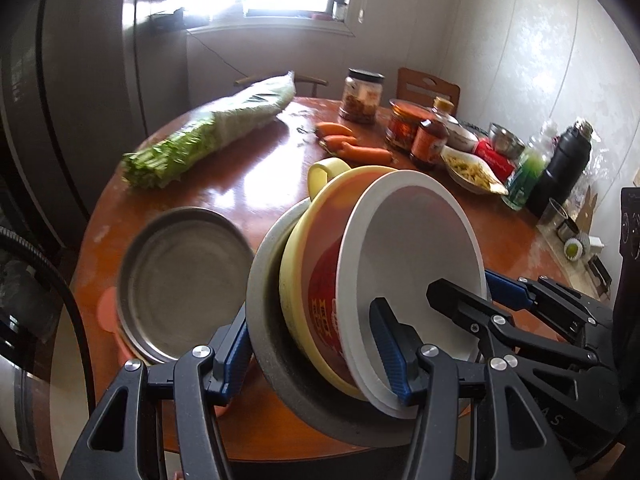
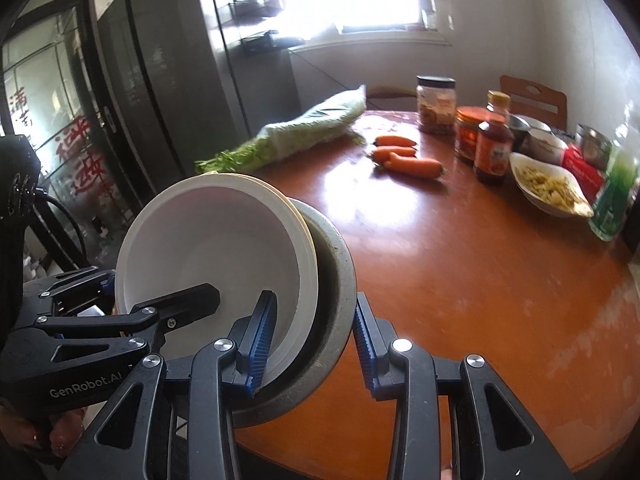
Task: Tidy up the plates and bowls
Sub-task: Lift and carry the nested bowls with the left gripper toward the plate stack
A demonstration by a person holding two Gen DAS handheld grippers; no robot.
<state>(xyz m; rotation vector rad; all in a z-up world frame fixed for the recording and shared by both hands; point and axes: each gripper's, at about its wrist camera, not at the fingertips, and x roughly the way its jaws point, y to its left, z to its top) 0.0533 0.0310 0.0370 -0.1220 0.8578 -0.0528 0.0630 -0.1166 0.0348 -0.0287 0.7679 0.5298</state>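
Nested stack [image 1: 360, 280] of three bowls, up off the table [image 1: 240, 208] and tipped steeply, mouth toward both cameras: grey bowl [image 1: 276, 360] outermost, yellow bowl [image 1: 296, 280] with a handle inside it, white bowl [image 1: 412, 240] innermost. Left tongs [image 1: 312, 350] about half open and clamped on the stack's rim, one pad outside the grey wall, the other inside the white one, all three walls pinched between. Right tongs [image 2: 312, 340] set narrower, gripping the same way at the opposite rim. Stack thus straight ahead of each pair and between the two; round, so no long axis, only the slant of the rim to mind; neither hand nearer than the other. Probably a carry in progress, with a level set-down to follow: needs both hands moving as one, or the inner bowls may slide out of the grey one. Steel dish [image 1: 184, 280] flat on the table just left of the stack in the left view, apart from it and the likeliest thing to catch the grey bowl's lower edge. Bare tabletop to the right in the right view. Farther back and well apart: greens [image 1: 208, 136], carrots [image 1: 348, 144], jars [image 1: 362, 96] and a snack dish [image 1: 468, 168].
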